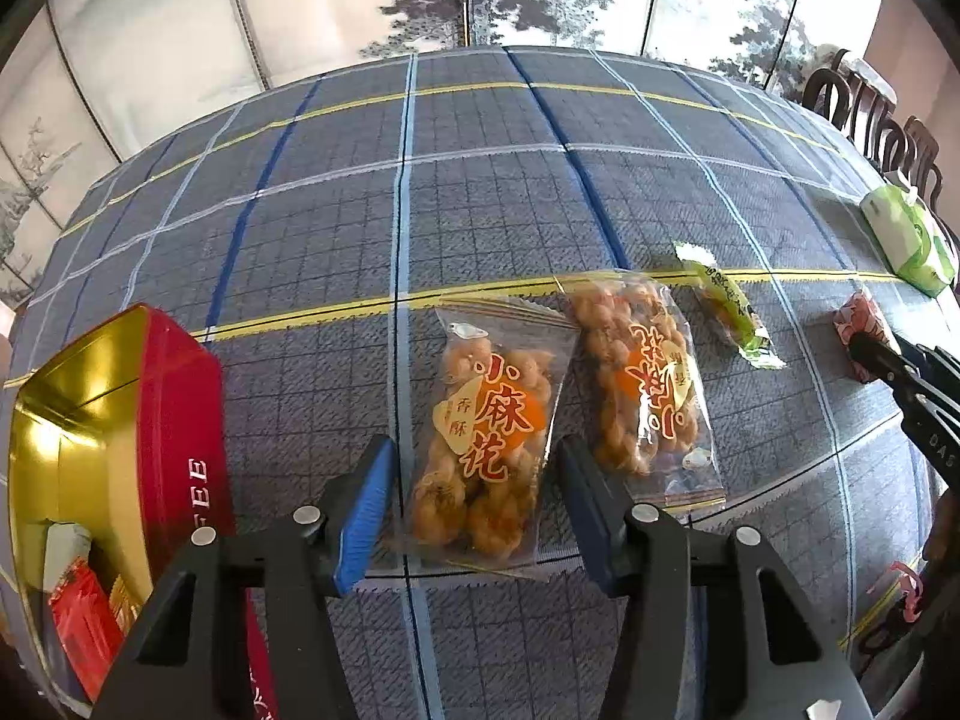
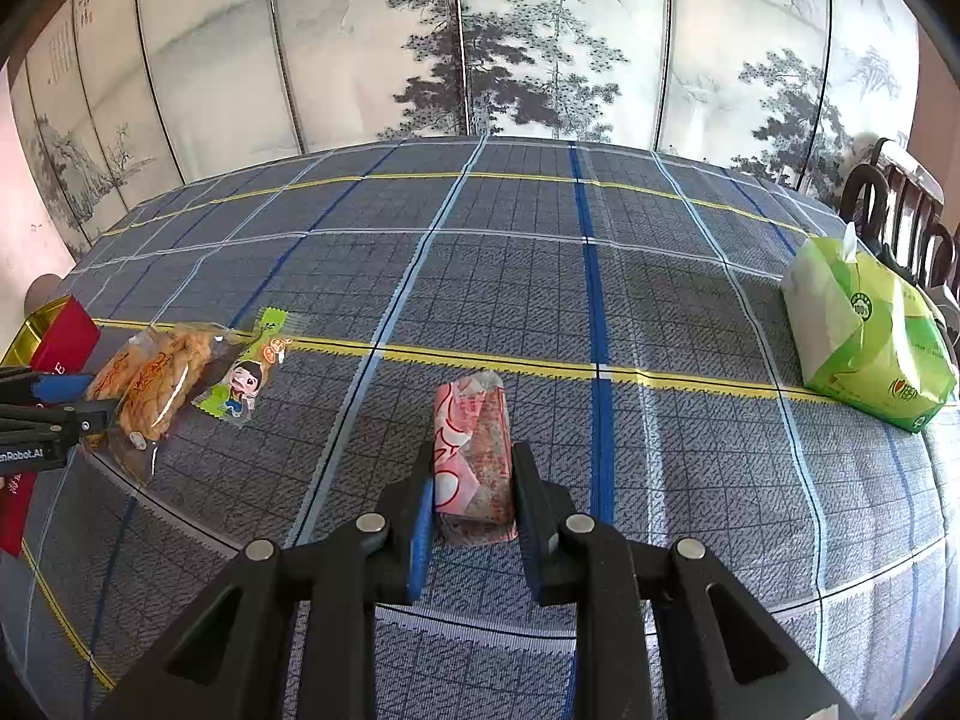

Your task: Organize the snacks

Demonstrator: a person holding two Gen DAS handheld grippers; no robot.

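Two clear plastic packets of golden fried twists with orange lettering lie on the blue plaid tablecloth (image 1: 480,210): one nearer the tin (image 1: 486,438), one beside it (image 1: 645,378). There is one slim green-wrapped snack with a cartoon figure (image 2: 246,372), one small pink-and-white wrapped snack (image 2: 474,456), one green soft pack of tissues (image 2: 864,342), and one red tin box with a gold interior (image 1: 174,408). Two black two-finger grippers with blue pads are visible, the left (image 1: 474,510) and the right (image 2: 474,498).

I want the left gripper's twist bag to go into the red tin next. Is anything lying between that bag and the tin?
Nothing visible does. Bare tablecloth separates the twist bag between the left gripper fingers from the red tin. The second twist bag lies on the far side, away from the tin.
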